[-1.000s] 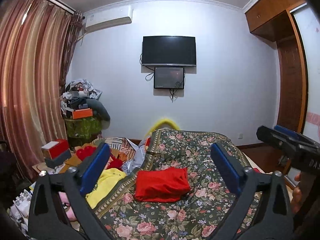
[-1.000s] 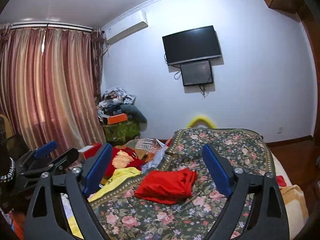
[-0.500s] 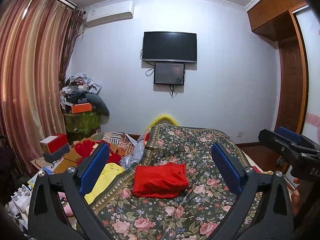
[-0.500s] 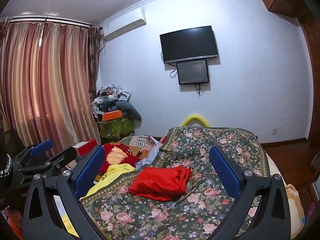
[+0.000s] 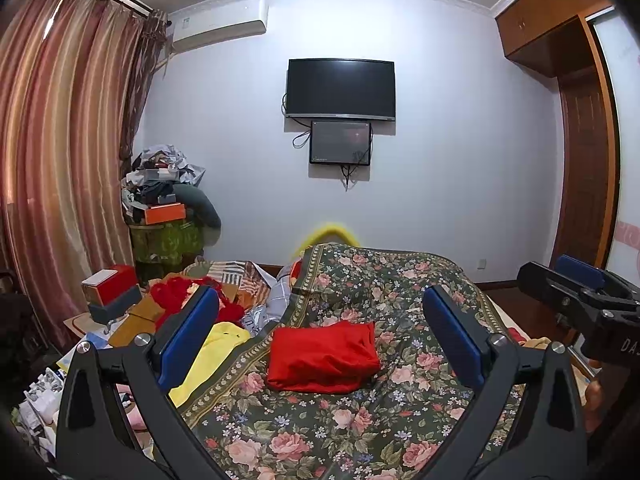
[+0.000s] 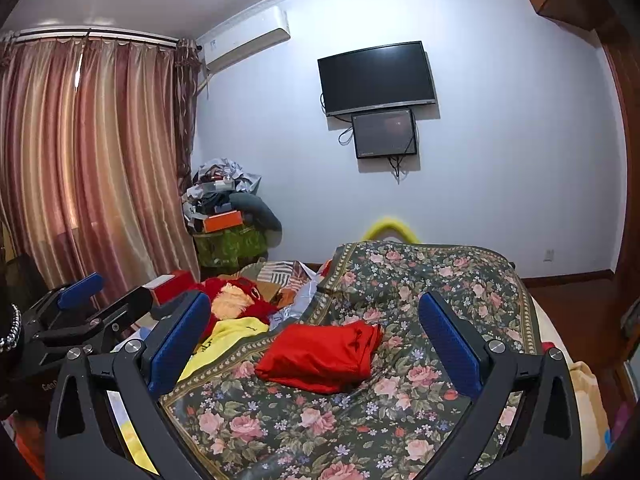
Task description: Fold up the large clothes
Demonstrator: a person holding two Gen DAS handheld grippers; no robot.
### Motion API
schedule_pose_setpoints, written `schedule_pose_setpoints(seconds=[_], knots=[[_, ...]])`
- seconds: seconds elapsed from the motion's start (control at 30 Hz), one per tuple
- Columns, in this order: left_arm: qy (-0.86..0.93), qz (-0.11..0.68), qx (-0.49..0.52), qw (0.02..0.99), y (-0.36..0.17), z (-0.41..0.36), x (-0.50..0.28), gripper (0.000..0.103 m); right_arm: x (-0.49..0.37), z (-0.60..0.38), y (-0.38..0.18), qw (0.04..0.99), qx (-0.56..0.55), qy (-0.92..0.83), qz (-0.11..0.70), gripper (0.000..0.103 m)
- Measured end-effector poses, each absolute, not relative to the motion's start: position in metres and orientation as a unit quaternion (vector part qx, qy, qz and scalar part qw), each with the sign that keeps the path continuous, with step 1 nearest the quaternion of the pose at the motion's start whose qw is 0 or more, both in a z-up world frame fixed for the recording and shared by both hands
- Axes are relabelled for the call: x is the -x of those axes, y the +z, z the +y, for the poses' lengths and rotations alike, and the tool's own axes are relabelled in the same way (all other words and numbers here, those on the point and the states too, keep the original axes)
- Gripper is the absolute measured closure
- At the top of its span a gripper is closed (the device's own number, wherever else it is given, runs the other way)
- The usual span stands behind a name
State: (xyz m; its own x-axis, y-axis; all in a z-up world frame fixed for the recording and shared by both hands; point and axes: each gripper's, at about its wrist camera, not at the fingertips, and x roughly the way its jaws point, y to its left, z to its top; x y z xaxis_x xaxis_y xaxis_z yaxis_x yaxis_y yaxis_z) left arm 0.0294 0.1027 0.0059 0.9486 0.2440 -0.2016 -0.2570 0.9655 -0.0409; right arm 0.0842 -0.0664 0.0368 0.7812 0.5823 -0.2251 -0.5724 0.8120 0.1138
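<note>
Both tongs-style grippers hang above the bed with jaws spread wide and nothing held: the left gripper (image 5: 320,336) and the right gripper (image 6: 314,336) each frame the same red garment (image 5: 324,358). It lies already folded into a compact rectangle on the floral bedspread (image 5: 400,280), apart from both sets of blue pads. To its left, off the spread, sits a heap of unfolded clothes, with a yellow garment (image 5: 208,356) nearest. I judge 1 fold finished and a pause between items; next would be reaching left, gripping the yellow piece by an edge, and spreading it flat.
</note>
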Motion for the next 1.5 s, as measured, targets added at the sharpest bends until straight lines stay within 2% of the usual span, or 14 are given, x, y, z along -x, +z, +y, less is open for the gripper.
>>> schedule_pose_setpoints(seconds=[1.5], knots=[[0.100,0.116,0.047,0.987,-0.002,0.117,-0.032,0.000,-0.086,-0.062,0.033,0.944,-0.008,0.299,0.136,0.000]])
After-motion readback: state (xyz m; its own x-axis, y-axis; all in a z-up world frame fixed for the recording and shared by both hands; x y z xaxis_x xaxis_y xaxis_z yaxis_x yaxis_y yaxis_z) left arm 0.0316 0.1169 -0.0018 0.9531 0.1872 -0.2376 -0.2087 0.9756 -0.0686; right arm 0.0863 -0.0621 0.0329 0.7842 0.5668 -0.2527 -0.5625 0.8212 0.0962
